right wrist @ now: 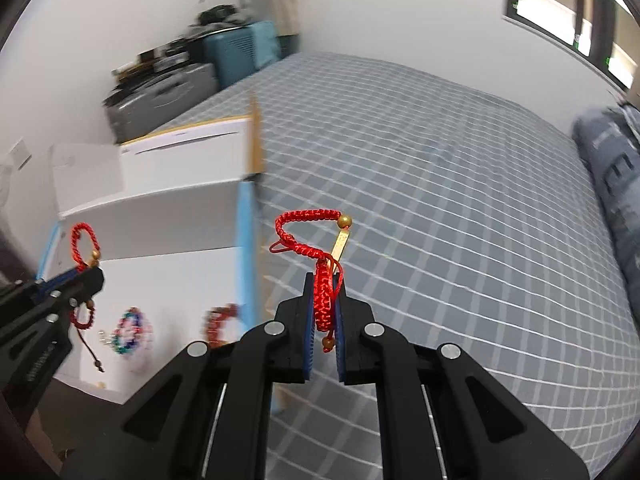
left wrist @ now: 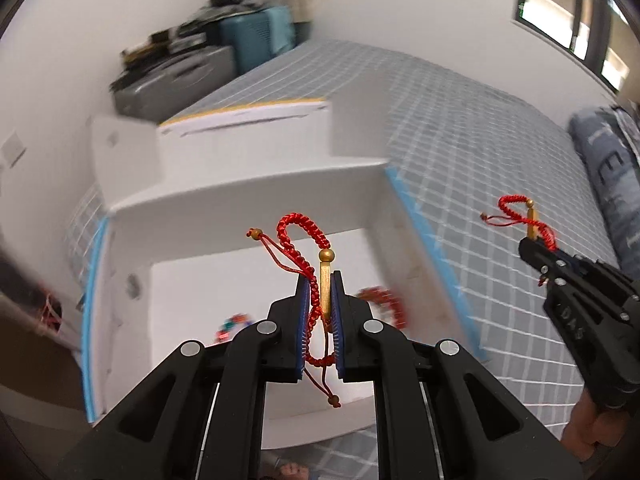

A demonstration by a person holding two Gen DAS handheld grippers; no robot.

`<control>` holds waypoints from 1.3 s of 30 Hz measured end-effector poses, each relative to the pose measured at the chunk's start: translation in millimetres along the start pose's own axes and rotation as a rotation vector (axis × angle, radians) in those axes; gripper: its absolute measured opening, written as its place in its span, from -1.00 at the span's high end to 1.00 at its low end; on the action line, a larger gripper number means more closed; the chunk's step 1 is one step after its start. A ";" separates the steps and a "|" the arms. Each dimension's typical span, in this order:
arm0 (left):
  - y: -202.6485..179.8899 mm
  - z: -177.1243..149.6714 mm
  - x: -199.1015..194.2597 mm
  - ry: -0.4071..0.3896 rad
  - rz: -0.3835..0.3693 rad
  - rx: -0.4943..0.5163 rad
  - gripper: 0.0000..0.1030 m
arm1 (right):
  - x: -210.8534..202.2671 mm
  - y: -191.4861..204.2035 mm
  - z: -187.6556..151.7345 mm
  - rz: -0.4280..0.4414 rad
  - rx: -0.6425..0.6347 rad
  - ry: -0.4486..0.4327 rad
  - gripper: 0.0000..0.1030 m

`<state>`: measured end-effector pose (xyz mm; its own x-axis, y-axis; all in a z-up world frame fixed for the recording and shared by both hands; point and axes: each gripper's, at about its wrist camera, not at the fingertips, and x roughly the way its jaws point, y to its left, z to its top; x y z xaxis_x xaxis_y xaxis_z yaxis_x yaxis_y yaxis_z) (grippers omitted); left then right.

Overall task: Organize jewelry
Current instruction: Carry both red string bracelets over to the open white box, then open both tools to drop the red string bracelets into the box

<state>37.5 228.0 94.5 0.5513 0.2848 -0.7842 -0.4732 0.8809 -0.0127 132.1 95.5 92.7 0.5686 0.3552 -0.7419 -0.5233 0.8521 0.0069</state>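
While both tools hover, I log 2 red braided bracelets: left gripper [left wrist: 320, 296] pinching 1 [left wrist: 304, 240] over the white box [left wrist: 248, 188]; right gripper [right wrist: 323, 300] pinching another [right wrist: 308, 236] at 3 o'clock, over the bed [right wrist: 440, 200]. Light, limp cord; grip the stiff gold bar.

Left black two-finger gripper [left wrist: 320, 280]: blue-padded fingers [left wrist: 304, 300] clamped on red braided cord bracelet [left wrist: 298, 236]. Right black two-finger gripper [right wrist: 324, 280]: likewise clamped on second red braided cord bracelet [right wrist: 308, 216], held apart, alongside left.
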 end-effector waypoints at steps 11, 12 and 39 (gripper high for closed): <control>81.7 -21.1 23.8 0.070 0.069 -0.117 0.80 | 36.3 88.9 -7.8 0.094 -0.144 0.093 0.86; 85.0 -22.6 26.4 0.077 0.069 -0.120 0.80 | 41.1 92.9 -9.1 0.100 -0.148 0.105 0.86; 111.7 -29.5 44.4 0.107 0.097 -0.153 -0.29 | 68.9 99.9 -19.2 0.135 -0.119 0.154 -0.40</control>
<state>-11.1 327.9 40.0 0.4259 0.3169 -0.8475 -0.6240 0.7811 -0.0215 106.9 197.7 29.4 0.3895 0.3926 -0.8332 -0.6646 0.7461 0.0409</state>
